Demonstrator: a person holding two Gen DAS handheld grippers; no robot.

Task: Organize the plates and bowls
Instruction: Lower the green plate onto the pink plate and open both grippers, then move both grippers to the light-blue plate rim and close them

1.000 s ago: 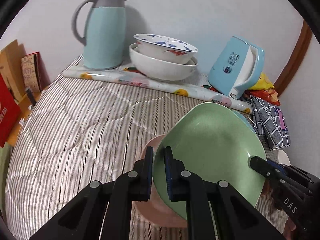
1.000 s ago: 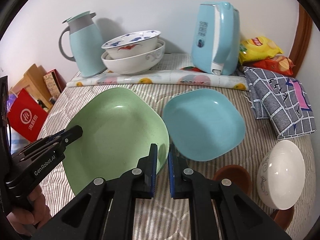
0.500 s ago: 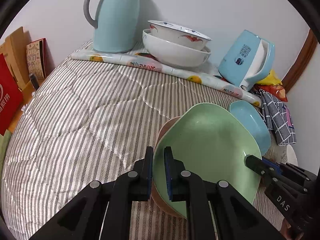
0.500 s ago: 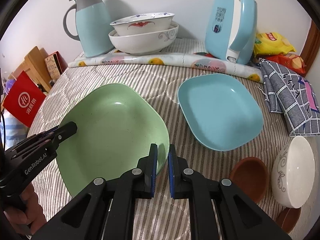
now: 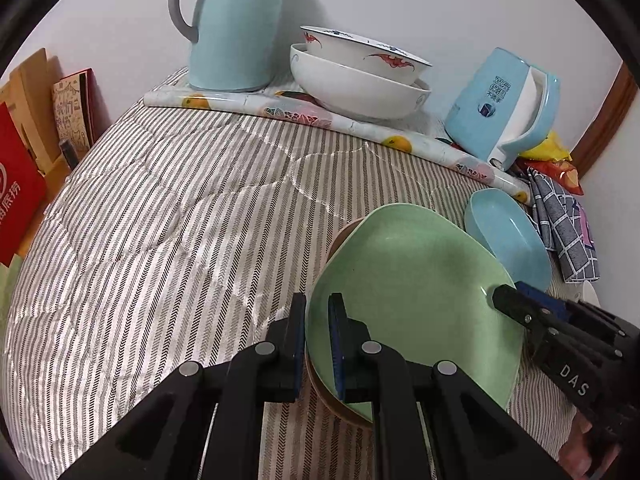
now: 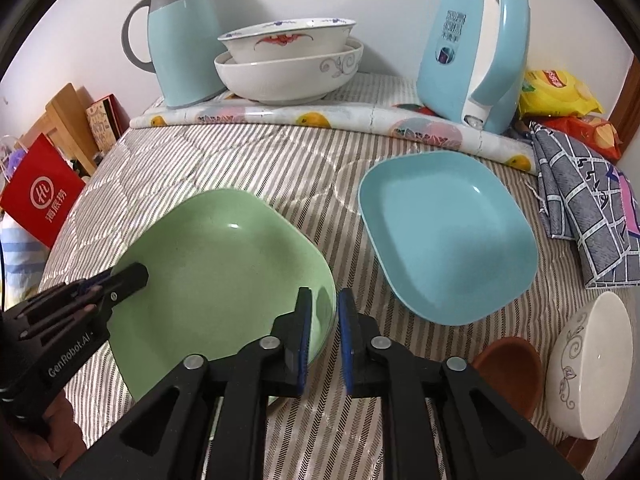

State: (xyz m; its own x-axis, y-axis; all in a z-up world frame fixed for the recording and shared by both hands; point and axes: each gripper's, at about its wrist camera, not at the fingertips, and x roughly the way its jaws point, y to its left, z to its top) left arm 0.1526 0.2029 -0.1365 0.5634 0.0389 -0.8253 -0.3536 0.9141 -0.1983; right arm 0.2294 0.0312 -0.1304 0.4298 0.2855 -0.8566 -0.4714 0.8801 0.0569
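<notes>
Your green plate [image 5: 416, 288] now sits on the brown plate [image 5: 340, 236] on the striped quilt [image 5: 180, 220], skewed, not squarely nested. Your left gripper [image 5: 318, 344] has its fingers narrow, pinching the plate's rim; pull away without letting go and you would likely drag both plates across the soft quilt. Your right gripper [image 6: 323, 332] has just been opening, its fingers slightly parted astride the rim, so a sideways exit could snag it and tip the plate.

"DAS" on the right gripper [image 5: 520, 304] body, "GenRobot.AI" on the left gripper [image 6: 120, 280] body, beside the fingers.
</notes>
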